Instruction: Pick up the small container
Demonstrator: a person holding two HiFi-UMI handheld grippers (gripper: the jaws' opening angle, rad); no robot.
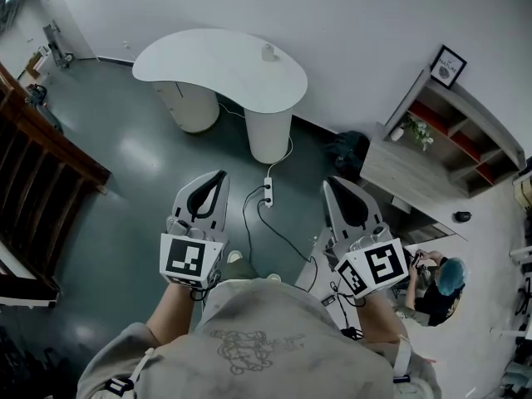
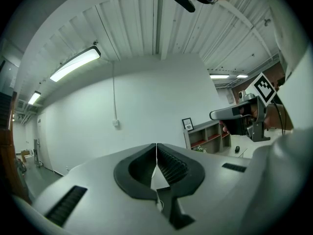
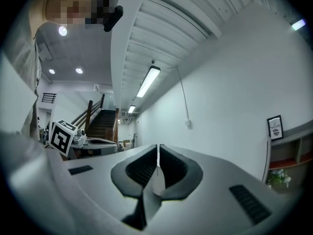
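The approach was in hand, with nothing grasped yet. A wooden staircase (image 1: 33, 165) ran left of the left gripper (image 1: 221, 175), which was clenched and empty. Well ahead of both claws, on the white table (image 1: 208, 61), sat what was probably the small container (image 1: 268, 53). The right gripper (image 1: 327, 184) was likewise clenched and empty, with a shelf unit (image 1: 453, 131) to its right. The next move called for crossing the dark floor (image 1: 125, 156) and opening a claw.
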